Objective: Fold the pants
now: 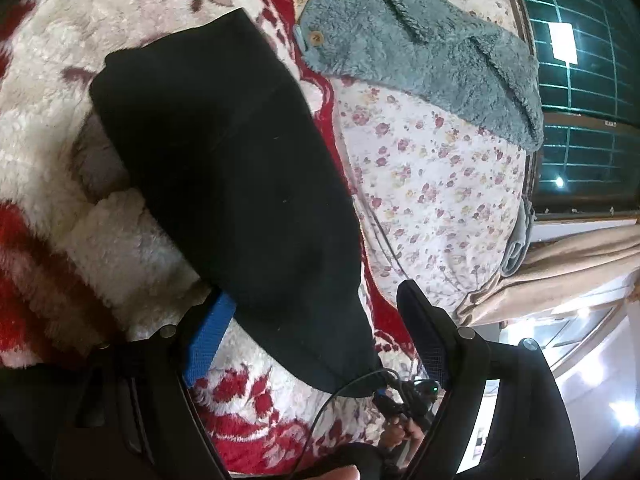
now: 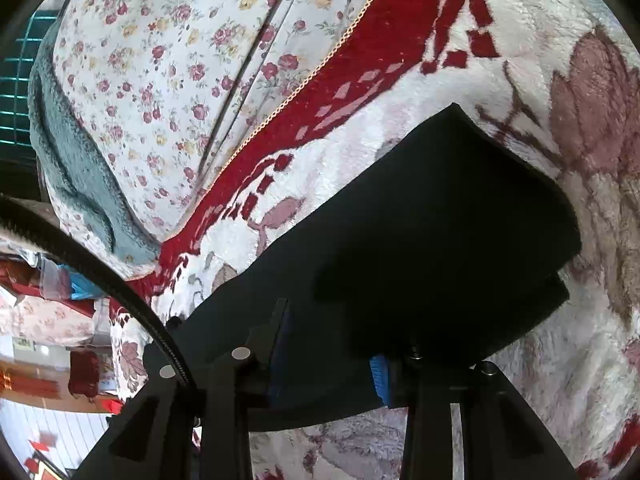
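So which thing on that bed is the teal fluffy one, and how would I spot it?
Start at the floral-print quilt beside the red-and-white plush blanket. Lying on the quilt toward the window is the teal fleece garment. Its round wooden buttons and shaggy pile set it apart from the smooth black pants.

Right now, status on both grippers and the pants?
Left gripper open around the black pants. Right gripper open, jaws straddling pants edge. Teal fleece garment lies apart, not in the way.

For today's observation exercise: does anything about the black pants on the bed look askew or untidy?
Yes. In the right wrist view, the black pants are folded unevenly: at the far right a lower layer sticks out past the upper one, so the edges form a step instead of lining up.
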